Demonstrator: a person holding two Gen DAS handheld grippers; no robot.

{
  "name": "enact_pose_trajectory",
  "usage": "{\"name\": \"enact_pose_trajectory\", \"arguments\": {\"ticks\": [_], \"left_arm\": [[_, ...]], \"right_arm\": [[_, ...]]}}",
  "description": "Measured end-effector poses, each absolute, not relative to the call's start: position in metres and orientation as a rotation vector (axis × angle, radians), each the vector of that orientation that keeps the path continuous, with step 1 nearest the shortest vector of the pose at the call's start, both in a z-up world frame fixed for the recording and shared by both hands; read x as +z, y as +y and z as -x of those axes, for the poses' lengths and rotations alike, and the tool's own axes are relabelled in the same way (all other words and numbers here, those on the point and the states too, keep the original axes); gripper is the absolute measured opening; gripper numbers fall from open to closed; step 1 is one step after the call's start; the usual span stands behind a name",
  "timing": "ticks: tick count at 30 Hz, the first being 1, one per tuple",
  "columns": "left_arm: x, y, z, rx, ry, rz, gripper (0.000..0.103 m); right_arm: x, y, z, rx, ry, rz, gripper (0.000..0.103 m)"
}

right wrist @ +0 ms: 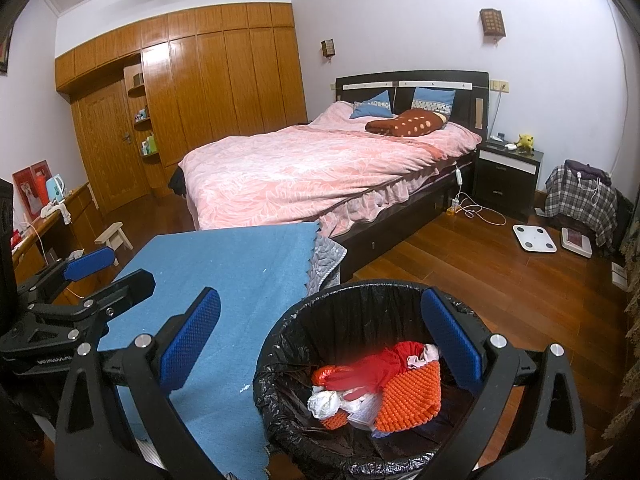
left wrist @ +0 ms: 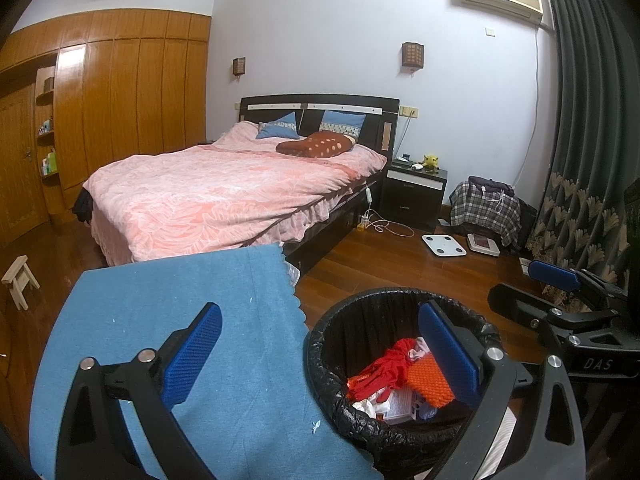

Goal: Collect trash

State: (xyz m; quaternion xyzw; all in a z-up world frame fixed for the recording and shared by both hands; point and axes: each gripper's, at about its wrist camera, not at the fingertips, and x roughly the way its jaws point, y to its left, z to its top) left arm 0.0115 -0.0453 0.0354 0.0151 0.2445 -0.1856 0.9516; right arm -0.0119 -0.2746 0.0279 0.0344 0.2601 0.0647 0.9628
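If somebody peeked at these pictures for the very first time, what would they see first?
Probably the trash bin with its black bag, close in front, holding bright red and orange trash. Just left of it lies a blue cloth over a surface. Behind them, the big bed with the pink cover fills the middle of the room.

Open bin (right wrist: 280,344) mouth clear above trash (right wrist: 400,384), blue cloth (right wrist: 240,280) just beside, bed (right wrist: 320,168) beyond

A flat surface draped in blue cloth (right wrist: 224,280) fills the lower left, bearing only small white scraps (right wrist: 244,389). Lower centre, a black-lined round bin (right wrist: 280,360) stands on reddish wooden floor (right wrist: 460,264).
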Motion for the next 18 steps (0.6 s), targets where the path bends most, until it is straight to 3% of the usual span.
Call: {"name": "enact_pose_trajectory", "arguments": {"ticks": [18], "left_arm": [[0.036, -0.043, -0.01, -0.377, 0.499, -0.03, 0.097]], "right_arm": [[0.015, -0.271, 0.011, 0.133, 0.532, -0.071, 0.098]]}}
